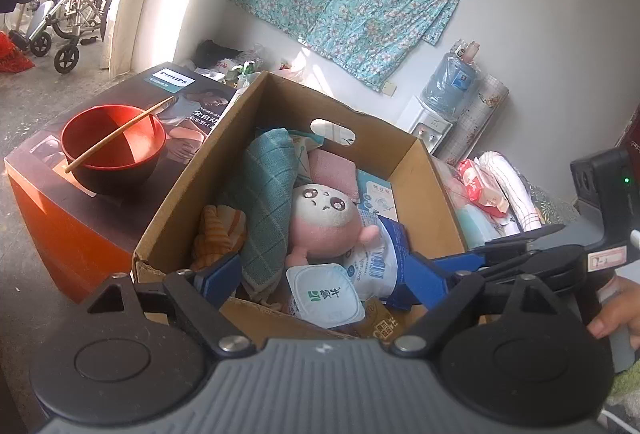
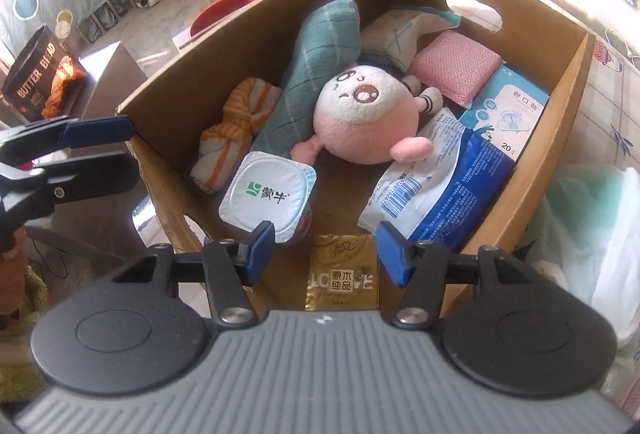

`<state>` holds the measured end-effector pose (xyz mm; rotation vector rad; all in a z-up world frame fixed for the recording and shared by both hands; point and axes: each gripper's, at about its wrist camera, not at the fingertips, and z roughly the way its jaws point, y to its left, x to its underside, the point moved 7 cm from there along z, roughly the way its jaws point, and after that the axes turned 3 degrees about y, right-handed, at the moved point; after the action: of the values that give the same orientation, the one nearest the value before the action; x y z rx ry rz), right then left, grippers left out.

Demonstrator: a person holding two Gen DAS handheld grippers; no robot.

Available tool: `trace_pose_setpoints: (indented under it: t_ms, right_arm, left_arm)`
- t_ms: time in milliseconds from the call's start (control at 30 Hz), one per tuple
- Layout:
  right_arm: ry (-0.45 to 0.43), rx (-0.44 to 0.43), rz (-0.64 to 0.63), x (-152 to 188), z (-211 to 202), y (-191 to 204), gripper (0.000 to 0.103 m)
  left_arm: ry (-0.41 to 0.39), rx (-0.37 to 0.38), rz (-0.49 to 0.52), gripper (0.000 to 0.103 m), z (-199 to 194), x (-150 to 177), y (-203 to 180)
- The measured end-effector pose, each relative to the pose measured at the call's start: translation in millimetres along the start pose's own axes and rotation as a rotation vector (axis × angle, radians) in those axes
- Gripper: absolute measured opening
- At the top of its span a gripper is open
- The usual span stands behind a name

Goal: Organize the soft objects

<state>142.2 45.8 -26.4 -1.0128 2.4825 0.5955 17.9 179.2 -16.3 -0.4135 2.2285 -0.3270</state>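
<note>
An open cardboard box [image 1: 424, 189] [image 2: 560, 137] holds a pink plush doll [image 1: 324, 222] [image 2: 366, 113], a teal checked towel [image 1: 264, 201] [image 2: 320, 65], an orange striped cloth [image 1: 218, 230] [image 2: 236, 121], a pink sponge [image 2: 456, 67], a yogurt cup [image 1: 326, 294] [image 2: 268, 193], a blue-white packet [image 2: 444, 189] and a gold tissue pack [image 2: 342, 274]. My left gripper [image 1: 320, 280] [image 2: 120, 149] stands open at the box's near wall, gripping nothing. My right gripper [image 2: 326, 252] [image 1: 472, 260] hangs open over the tissue pack, pads apart from it.
A red bowl [image 1: 114, 145] with a chopstick sits on a printed carton [image 1: 80, 234] left of the box. A water dispenser [image 1: 444, 97] and bags stand by the wall. A bandage box [image 2: 506, 113] lies in the box's corner. A snack bag [image 2: 40, 77] stands at the left.
</note>
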Motion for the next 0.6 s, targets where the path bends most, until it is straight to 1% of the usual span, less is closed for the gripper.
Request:
trace_pose_setpoints:
  t_ms: [33,67,100,133,200,233,300,333,400,467,600]
  right_arm:
    - [-0.051,0.002,0.031,2,-11,-3,0.065]
    - [-0.103,0.013,0.058,5,-22,-6,0.071]
    - [-0.168,0.038,0.085,10,-35,-10,0.077]
    - [-0.220,0.067,0.102,16,-46,-12,0.080]
    - [-0.307,0.123,0.135,32,-66,-15,0.089]
    - [-0.338,0.142,0.158,40,-74,-16,0.091]
    - [-0.396,0.166,0.210,59,-88,-18,0.102]
    - [-0.420,0.179,0.234,68,-94,-19,0.102]
    - [-0.440,0.210,0.285,85,-101,-20,0.102]
    - [-0.430,0.227,0.327,99,-101,-22,0.102]
    - [-0.375,0.254,0.391,120,-91,-23,0.102]
  left_arm:
    - [-0.007,-0.017,0.009,0.096,-2,-1,-2]
    - [-0.018,-0.042,0.027,0.100,-4,-1,-5]
    - [-0.031,-0.075,0.059,0.103,-8,-1,-10]
    - [-0.044,-0.098,0.088,0.103,-11,-1,-16]
    - [-0.070,-0.140,0.148,0.103,-17,-1,-28]
    - [-0.079,-0.160,0.167,0.103,-19,0,-34]
    - [-0.088,-0.204,0.207,0.103,-20,4,-45]
    - [-0.093,-0.219,0.223,0.103,-21,6,-50]
    - [-0.094,-0.250,0.238,0.103,-20,13,-58]
    - [-0.063,-0.280,0.236,0.103,-17,19,-64]
    - [0.066,-0.258,0.226,0.103,0,32,-69]
